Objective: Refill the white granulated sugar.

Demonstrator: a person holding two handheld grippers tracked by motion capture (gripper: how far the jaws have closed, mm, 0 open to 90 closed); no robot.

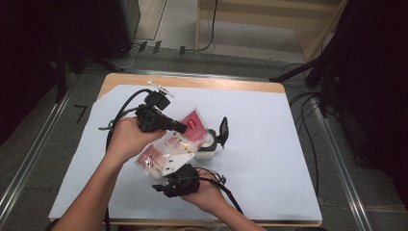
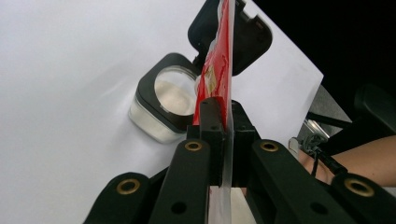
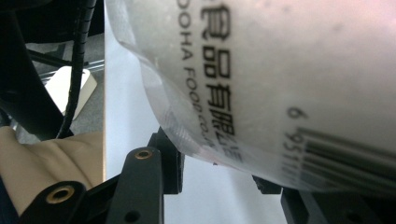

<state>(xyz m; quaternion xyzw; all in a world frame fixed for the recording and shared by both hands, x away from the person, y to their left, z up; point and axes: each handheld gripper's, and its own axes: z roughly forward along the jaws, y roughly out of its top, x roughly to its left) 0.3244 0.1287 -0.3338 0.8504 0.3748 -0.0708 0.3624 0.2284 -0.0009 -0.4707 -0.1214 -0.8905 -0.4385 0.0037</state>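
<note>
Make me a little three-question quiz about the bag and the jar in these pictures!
1. True or false: the black hinged lid of the small square clear jar is shut.
2. Which gripper pinches the top edge of the red-and-white plastic food pouch? A) left gripper B) right gripper
3. Fill in: the jar stands on a white ___ that covers the wooden table.

Key:
1. False, the lid stands open.
2. A: its fingers are closed flat on the pouch's thin edge, while the right gripper holds the pouch's lower end.
3. Sheet.
</note>
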